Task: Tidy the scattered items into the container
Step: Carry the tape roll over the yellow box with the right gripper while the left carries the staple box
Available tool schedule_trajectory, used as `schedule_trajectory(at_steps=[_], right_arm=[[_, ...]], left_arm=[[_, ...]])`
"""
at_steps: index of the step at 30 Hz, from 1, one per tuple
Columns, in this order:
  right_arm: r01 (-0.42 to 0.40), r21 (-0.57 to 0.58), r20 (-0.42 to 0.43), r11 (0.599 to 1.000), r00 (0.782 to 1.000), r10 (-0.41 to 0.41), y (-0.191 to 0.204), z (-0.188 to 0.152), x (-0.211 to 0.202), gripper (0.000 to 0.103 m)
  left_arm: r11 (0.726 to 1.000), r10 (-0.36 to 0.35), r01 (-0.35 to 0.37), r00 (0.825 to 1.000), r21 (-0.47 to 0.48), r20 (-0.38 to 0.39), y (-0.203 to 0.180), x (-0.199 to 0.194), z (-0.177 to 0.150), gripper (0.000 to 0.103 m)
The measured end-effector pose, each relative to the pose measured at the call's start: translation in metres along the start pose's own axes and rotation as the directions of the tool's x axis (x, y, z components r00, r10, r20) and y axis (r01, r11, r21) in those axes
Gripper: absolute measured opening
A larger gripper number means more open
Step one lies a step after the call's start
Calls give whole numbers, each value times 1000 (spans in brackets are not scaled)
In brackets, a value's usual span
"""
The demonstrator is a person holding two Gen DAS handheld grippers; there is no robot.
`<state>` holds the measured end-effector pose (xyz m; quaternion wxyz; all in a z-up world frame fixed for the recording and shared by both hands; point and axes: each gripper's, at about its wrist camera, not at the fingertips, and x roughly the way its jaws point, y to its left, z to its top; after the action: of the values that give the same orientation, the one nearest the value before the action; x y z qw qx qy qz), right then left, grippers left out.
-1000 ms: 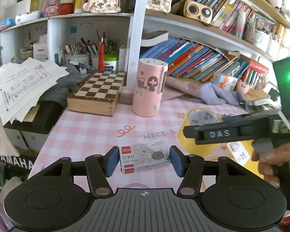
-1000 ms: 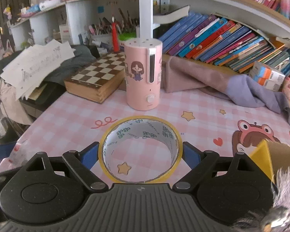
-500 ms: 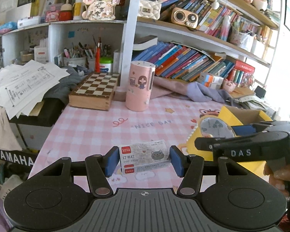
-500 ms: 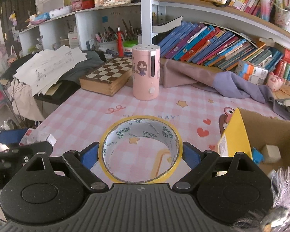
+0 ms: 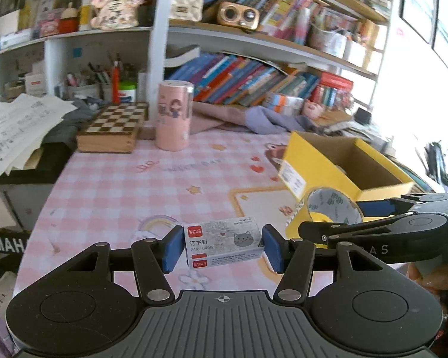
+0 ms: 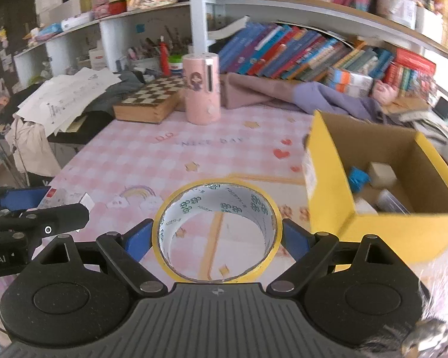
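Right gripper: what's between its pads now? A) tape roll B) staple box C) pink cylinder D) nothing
A: in the right wrist view the right gripper has its blue pads pressed on either side of the yellow-edged tape roll; the staple box sits in the left gripper instead.

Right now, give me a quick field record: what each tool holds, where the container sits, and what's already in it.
left tool: shut on staple box
right tool: shut on tape roll
container: yellow cardboard box, open, right of the tape roll, on the pink checked table mat
box contents: blue item, white block, others unclear
both held items: outside the box
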<state>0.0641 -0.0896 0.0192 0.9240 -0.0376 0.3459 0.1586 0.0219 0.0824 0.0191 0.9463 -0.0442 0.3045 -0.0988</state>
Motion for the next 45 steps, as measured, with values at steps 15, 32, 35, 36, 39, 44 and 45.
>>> schedule_trajectory(at_steps=[15, 32, 35, 36, 39, 44, 45], right_arm=[[116, 120, -45, 986, 993, -112, -40, -53, -46, 89], [264, 264, -55, 928, 964, -258, -89, -92, -98, 89], [267, 274, -51, 924, 963, -263, -94, -93, -101, 89], [268, 273, -47, 924, 963, -266, -96, -93, -101, 89], [271, 270, -43, 924, 962, -269, -103, -92, -102, 89], [277, 283, -39, 918, 960, -278, -118, -89, -102, 89], [280, 284, -38, 917, 959, -281, -121, -88, -102, 89]], left_arm=[[980, -153, 160, 986, 122, -65, -62, 7, -14, 56], [915, -296, 315, 949, 252, -113, -128, 14, -20, 56], [911, -301, 319, 948, 263, -107, -134, 14, -18, 56], [909, -302, 320, 947, 266, -108, -137, 15, -17, 56], [904, -308, 326, 945, 275, -109, -145, 20, -15, 56], [896, -319, 337, 941, 290, -111, -158, 29, -9, 56], [894, -322, 341, 940, 290, -112, -160, 31, -8, 56]])
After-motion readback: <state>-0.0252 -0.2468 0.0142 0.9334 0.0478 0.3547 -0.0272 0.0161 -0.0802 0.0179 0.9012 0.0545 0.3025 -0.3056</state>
